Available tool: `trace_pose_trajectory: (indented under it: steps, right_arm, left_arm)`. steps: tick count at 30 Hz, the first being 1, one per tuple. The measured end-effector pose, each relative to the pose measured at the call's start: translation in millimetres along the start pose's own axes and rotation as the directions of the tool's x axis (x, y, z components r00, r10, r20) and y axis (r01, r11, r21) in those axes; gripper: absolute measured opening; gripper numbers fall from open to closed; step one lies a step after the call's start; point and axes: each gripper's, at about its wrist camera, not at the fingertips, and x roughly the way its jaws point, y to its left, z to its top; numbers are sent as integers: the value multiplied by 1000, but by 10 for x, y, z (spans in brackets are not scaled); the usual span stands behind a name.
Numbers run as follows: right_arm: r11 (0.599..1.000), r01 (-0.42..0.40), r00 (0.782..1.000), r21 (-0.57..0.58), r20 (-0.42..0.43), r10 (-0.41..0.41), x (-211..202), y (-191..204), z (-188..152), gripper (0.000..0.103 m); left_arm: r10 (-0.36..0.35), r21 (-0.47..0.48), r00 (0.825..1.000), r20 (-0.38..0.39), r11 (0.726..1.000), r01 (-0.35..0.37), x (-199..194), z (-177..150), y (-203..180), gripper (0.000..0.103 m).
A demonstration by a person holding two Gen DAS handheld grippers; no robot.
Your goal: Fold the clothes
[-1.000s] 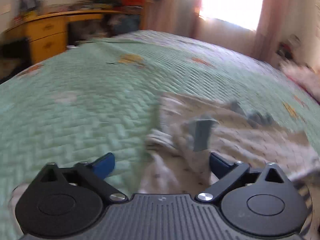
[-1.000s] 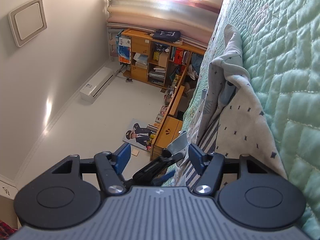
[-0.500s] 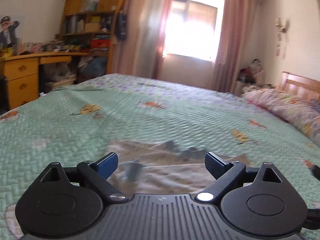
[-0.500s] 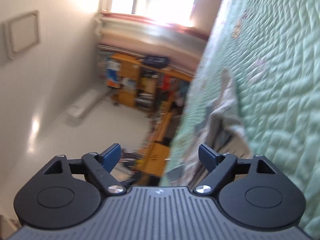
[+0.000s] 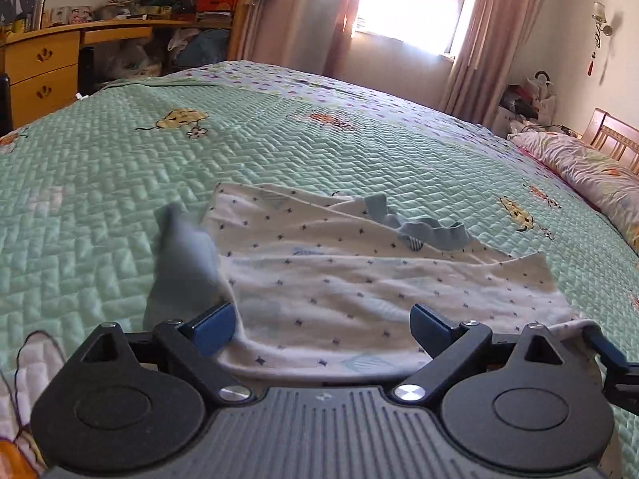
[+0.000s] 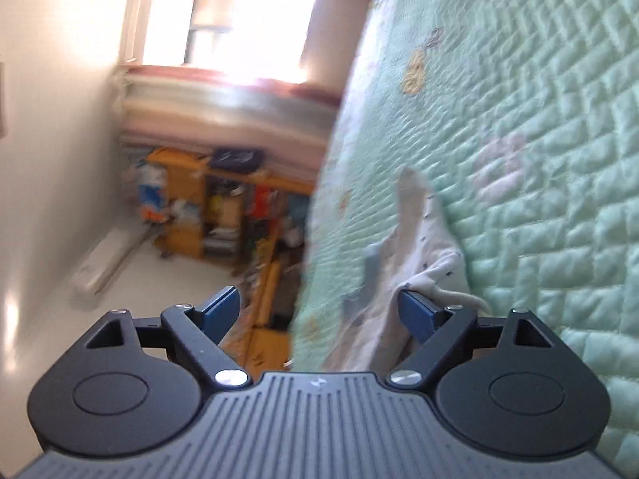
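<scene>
- Sunlit bedroom, pink curtains drawn back: a green quilted bedspread (image 5: 120, 167) served as the folding surface, broad and flat enough to lay clothes out.
- Just ahead of the left gripper (image 5: 321, 329), a white star-print garment (image 5: 359, 279) lay on the bed with one layer turned over another, blue ruffled trim (image 5: 431, 231) on its far side.
- Its jaws stood wide apart, holding nothing; a blurred grey-blue flap (image 5: 183, 255) hung by the left finger.
- Rolled on its side, the right gripper (image 6: 319, 313) also gaped empty, cloth bunched beside its right finger (image 6: 415, 313), seemingly placed to work an edge.
- Whether folding was nearly finished or midway could not be judged.
</scene>
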Motion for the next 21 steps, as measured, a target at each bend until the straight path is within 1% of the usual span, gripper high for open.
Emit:
trace_pose_trajectory:
  steps: [2,4,6,8,9,10,12,14,15,18,19,20,21]
  right_arm:
    - [1000,25,1000,16,8,-25,58,-3,-90,87]
    - [999,53,998,3,45,-53,74,12,-143,86]
    - [995,92,987,-22,136,-88,-18,18,-207,86]
    - [994,109,972,-15,212,-103,-155,-57,-234,86]
    - [994,112,964,-6,245,-107,-225,-107,-239,83]
    - [994,112,959,2,260,-109,-278,-153,-234,77]
    - [994,111,961,8,253,-109,-334,-218,-205,72]
    - [994,110,953,1,284,-105,-409,-240,-178,74]
    - [995,98,952,6,290,-96,-440,-269,-136,75]
    - [998,65,957,25,280,-70,-496,-280,-36,76]
    - [998,68,957,6,282,-66,-514,-229,-27,81]
    - [997,70,957,-13,284,-63,-532,-178,-18,84]
    - [997,68,958,-42,282,-53,-543,-103,-19,87]
  left_arm:
    - [11,-25,1000,-15,1000,-12,50,-18,74,95]
    - [22,-49,999,-30,999,-24,101,-35,147,95]
    - [28,-72,999,-39,997,-31,133,-46,213,95]
    - [18,-93,999,-30,995,-21,109,-35,252,95]
    - [8,-108,1000,-27,994,-10,96,-32,279,95]
    - [-10,-125,999,-30,992,6,79,-31,315,96]
    - [-51,-160,998,-40,986,44,41,-24,386,96]
    - [-84,-198,996,-43,977,74,-5,-21,460,98]
    - [-92,-221,995,-43,972,80,-26,-23,503,98]
    - [-117,-287,992,-43,953,100,-89,-28,626,98]
    - [-128,-307,991,-40,945,109,-112,-29,662,98]
    - [-138,-319,990,-36,940,119,-135,-29,688,98]
    - [-144,-319,989,-30,939,127,-158,-31,698,98]
